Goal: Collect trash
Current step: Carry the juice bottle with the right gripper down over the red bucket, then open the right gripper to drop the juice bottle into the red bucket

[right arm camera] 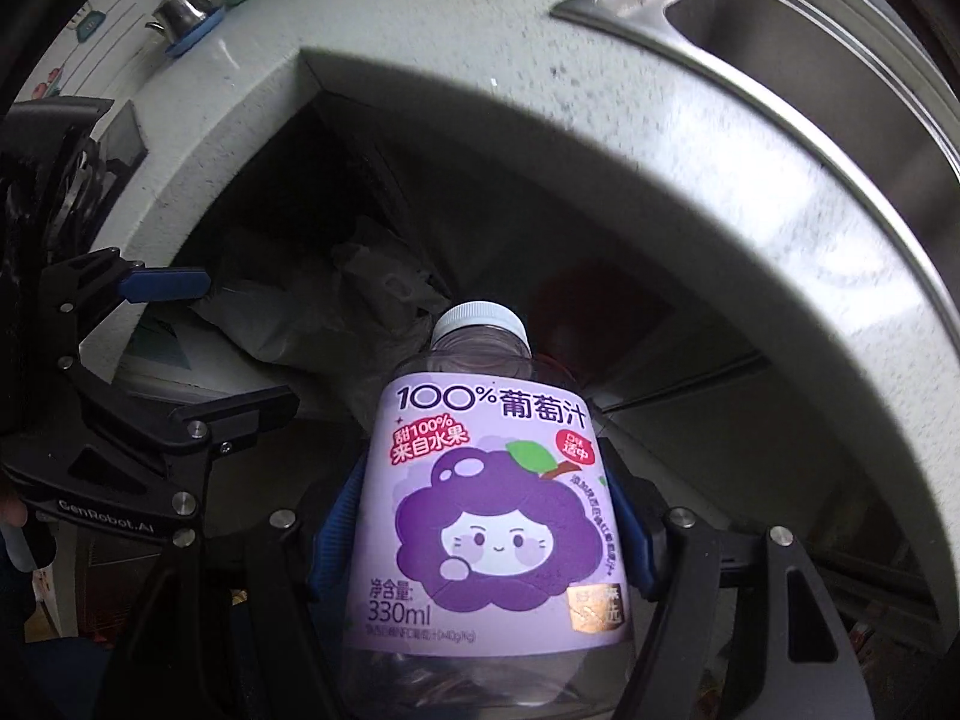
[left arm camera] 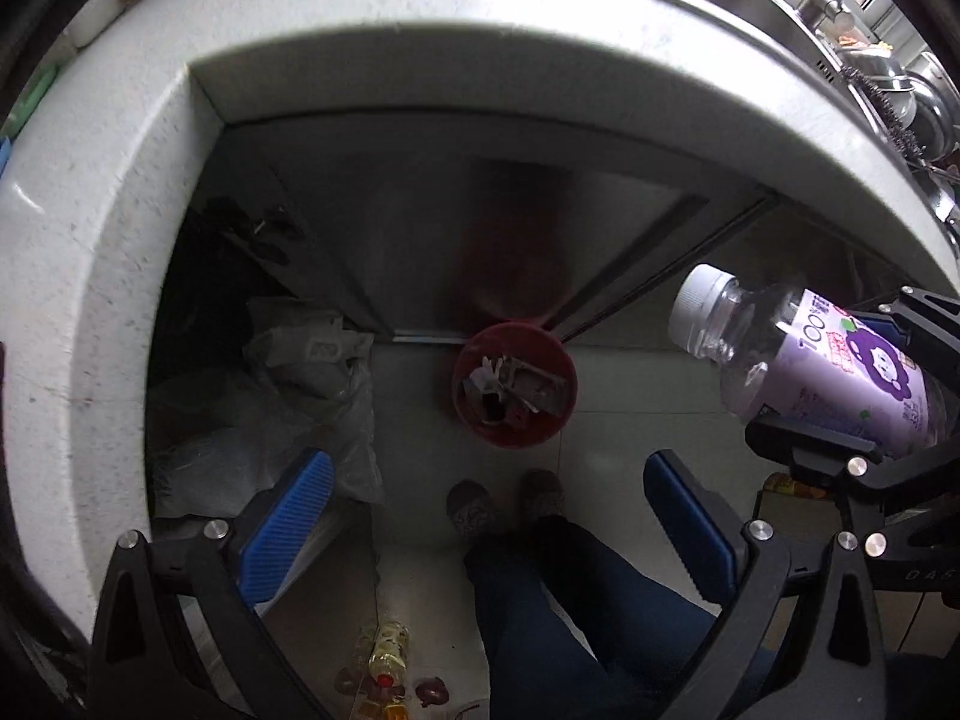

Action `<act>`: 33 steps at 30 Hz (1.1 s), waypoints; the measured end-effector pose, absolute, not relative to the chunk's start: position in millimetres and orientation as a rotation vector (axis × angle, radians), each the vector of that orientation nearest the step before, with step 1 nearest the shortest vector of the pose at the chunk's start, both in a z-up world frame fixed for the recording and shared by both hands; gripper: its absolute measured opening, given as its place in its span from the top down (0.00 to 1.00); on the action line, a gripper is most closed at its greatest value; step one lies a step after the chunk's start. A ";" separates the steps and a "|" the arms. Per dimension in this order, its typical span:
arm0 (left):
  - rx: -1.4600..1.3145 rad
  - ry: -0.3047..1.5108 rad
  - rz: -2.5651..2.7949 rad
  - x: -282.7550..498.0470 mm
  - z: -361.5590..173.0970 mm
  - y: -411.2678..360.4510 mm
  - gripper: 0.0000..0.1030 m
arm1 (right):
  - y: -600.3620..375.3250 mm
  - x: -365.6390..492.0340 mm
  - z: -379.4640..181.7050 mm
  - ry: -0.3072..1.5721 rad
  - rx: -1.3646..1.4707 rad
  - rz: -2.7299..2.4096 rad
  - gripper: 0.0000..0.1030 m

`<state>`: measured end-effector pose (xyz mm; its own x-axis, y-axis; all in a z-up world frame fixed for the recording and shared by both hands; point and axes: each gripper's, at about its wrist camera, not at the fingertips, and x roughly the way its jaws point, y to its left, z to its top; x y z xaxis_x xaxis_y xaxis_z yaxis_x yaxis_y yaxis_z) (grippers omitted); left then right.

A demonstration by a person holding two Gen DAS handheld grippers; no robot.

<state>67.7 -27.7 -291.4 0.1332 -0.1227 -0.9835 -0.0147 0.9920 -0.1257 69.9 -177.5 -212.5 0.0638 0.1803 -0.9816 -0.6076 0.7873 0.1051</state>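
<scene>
A clear plastic juice bottle (right arm camera: 489, 516) with a purple grape label and a white cap sits between the blue pads of my right gripper (right arm camera: 483, 519), which is shut on its body, cap pointing away. In the left wrist view the same bottle (left arm camera: 828, 372) hangs at the right, held out past the counter edge above the floor. Down on the floor stands a red bin (left arm camera: 515, 387) with scraps of paper and card inside. My left gripper (left arm camera: 486, 468) is open above the floor just in front of the bin, with nothing between its blue pads.
A white speckled countertop (left arm camera: 420, 60) curves around the opening, with a steel sink (right arm camera: 780, 18) set into it. Crumpled plastic bags (left arm camera: 312, 372) lie left of the bin. A person's legs and slippers (left arm camera: 570, 588) stand near it. An oil bottle (left arm camera: 384, 654) lies on the floor.
</scene>
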 end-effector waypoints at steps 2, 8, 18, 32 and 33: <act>-0.121 1.459 -0.079 68.8 -316.0 -26.0 0.00 | -175.5 73.2 -236.9 1.417 -0.385 0.597 0.34; -0.095 1.533 -0.092 76.1 -388.7 -27.3 0.00 | -172.5 88.7 -312.2 1.493 -0.367 0.555 0.34; -0.117 1.596 -0.147 83.1 -503.5 -33.1 0.00 | -159.6 119.1 -444.4 1.541 -0.411 0.557 0.34; -0.102 1.577 -0.128 99.5 -543.1 -21.1 0.00 | -152.2 106.1 -501.2 1.516 -0.461 0.578 0.33; -0.102 1.577 -0.130 99.6 -543.9 -20.6 0.00 | -153.0 107.2 -502.7 1.525 -0.452 0.574 0.33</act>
<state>99.6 -20.6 -543.9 -0.0109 -0.1472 -0.9891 0.0172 0.9889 -0.1473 107.2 -153.0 -502.7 -0.0397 0.0672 -0.9969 -0.6067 0.7911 0.0775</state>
